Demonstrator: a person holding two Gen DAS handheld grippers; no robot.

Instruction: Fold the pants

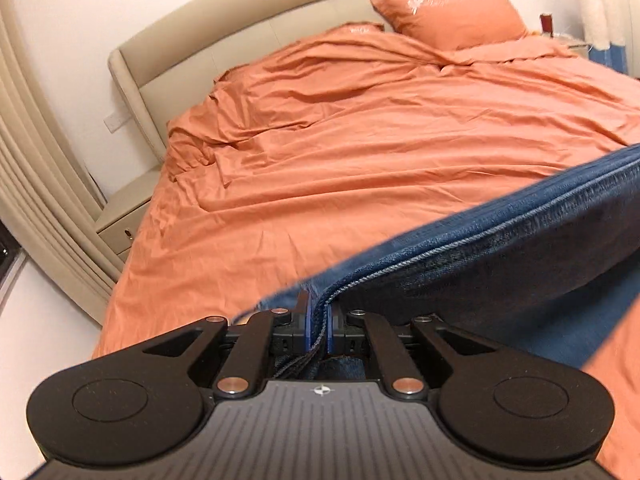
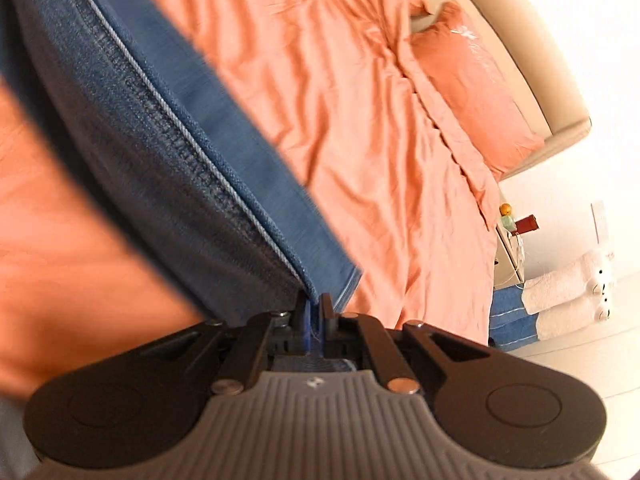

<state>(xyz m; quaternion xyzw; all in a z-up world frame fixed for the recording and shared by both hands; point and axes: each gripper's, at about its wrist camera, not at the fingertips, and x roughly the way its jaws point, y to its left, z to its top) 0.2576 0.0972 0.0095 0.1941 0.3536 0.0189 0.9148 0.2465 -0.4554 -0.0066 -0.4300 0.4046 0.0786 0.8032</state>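
A pair of blue denim pants (image 1: 500,248) hangs stretched above the orange bed. My left gripper (image 1: 318,320) is shut on one end of the pants, denim pinched between its blue pads. In the left wrist view the fabric runs up and to the right out of frame. My right gripper (image 2: 314,320) is shut on the other end of the pants (image 2: 180,152). In the right wrist view the denim runs up and to the left, its stitched seam facing me. The middle span between the grippers is taut and off the bedding.
The bed carries a wrinkled orange duvet (image 1: 360,140) and orange pillows (image 1: 452,16) against a beige headboard (image 1: 240,28). A beige nightstand (image 1: 120,224) stands at the left side. A white plush toy (image 2: 568,292) and a blue box (image 2: 512,316) lie on the floor at the right.
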